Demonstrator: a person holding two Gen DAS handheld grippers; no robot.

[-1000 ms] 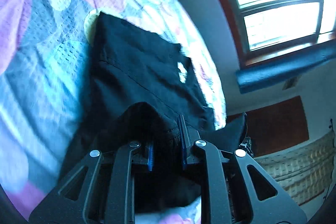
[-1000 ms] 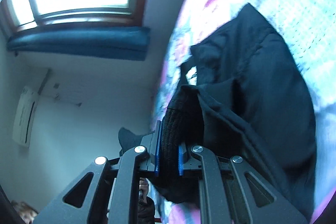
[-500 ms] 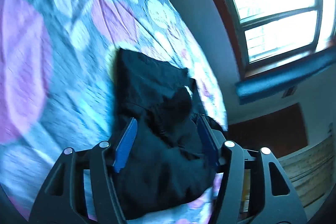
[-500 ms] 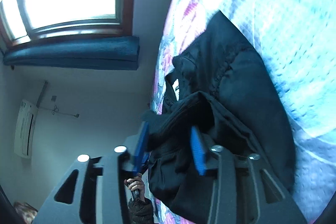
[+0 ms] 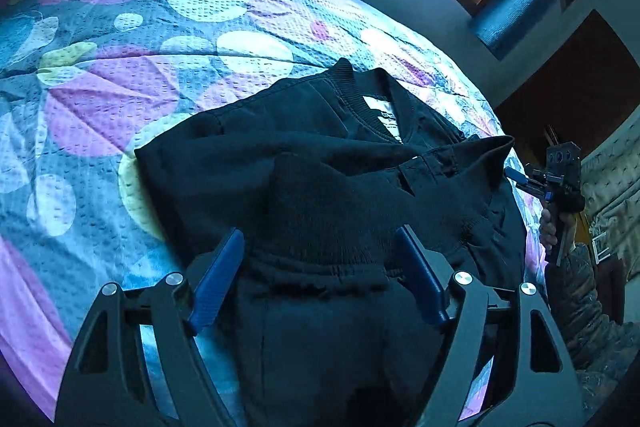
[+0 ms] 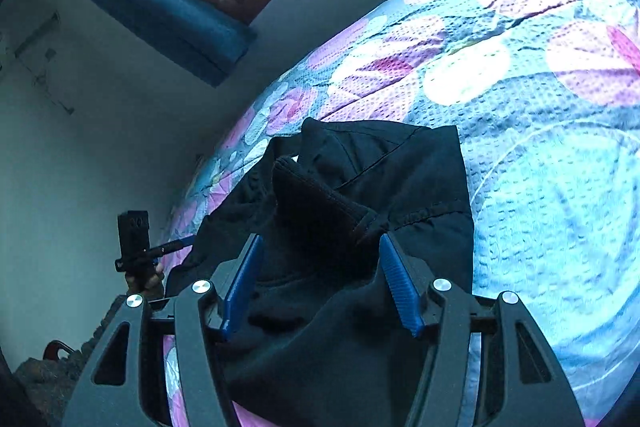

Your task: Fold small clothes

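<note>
Opening jaws, both grippers; black garment (image 5: pixel 304 163) between, unpinched.

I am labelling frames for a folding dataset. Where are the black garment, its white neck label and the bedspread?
black garment (image 5: pixel 248 163): left wrist view, folded body panel.
white neck label (image 5: pixel 383 110): left wrist view, label's middle.
bedspread (image 6: pixel 552 187): right wrist view, bare pale patch.

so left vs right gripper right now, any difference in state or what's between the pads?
Left gripper stands wider than right gripper. Left straddles the black garment at a gathered ribbed band; right straddles a folded ribbed edge. Shared: both opening, blue pads off the cloth.
</note>
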